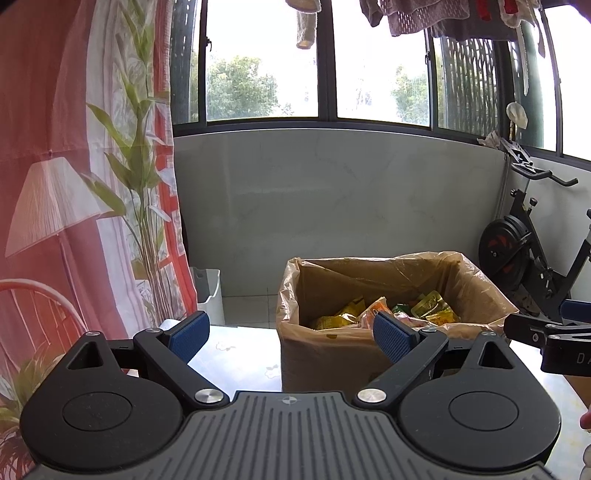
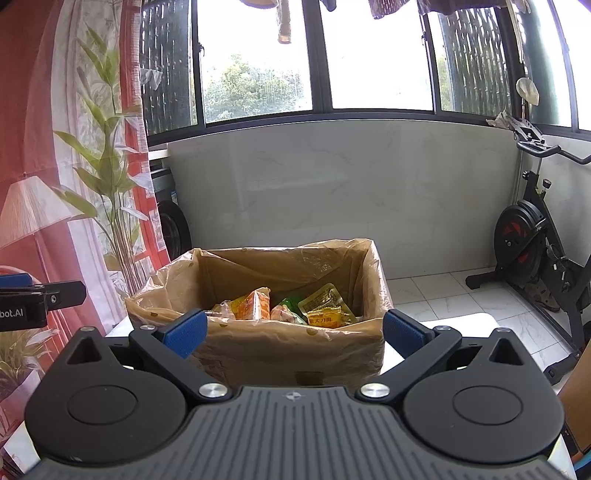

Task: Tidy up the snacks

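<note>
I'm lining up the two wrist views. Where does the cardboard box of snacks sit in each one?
Left wrist: box right of centre, behind the right finger of the open left gripper.
Right wrist: box centred, between the fingers of the open right gripper.
Shared landmark: exercise bike at the right edge in both.

An exercise bike (image 2: 532,251) stands on the tiled floor (image 2: 461,295) beneath dark-framed windows (image 2: 321,55); laundry (image 1: 443,18) hangs overhead, a printed red curtain (image 1: 55,147) at left.
</note>
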`<state>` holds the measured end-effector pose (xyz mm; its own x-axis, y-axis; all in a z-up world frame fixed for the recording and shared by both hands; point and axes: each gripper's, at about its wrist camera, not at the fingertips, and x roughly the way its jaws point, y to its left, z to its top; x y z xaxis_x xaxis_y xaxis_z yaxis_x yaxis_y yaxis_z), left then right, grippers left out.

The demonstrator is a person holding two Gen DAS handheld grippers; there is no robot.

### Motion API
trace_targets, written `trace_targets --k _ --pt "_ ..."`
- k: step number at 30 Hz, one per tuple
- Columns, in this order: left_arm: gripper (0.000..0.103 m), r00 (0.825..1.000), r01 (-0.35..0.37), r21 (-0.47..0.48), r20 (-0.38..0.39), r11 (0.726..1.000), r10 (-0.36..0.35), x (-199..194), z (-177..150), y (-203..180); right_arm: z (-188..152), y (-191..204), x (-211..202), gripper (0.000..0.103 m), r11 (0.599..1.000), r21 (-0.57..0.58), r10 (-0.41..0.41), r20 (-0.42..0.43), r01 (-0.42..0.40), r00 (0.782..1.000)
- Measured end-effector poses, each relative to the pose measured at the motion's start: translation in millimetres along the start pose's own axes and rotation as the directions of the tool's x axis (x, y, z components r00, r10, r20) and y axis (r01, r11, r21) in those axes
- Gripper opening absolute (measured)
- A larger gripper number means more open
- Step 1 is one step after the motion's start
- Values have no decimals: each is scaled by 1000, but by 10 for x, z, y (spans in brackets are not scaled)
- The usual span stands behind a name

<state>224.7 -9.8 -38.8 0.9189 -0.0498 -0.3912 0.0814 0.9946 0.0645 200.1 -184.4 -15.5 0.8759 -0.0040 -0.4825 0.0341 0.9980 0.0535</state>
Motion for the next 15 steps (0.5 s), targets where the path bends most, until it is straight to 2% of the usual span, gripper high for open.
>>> trace_targets --k 15 --pt "97 1000 1 -18 -16 1000 -1 21 -23 36 -41 -10 -5 103 1000 3 -5 -6 6 1000"
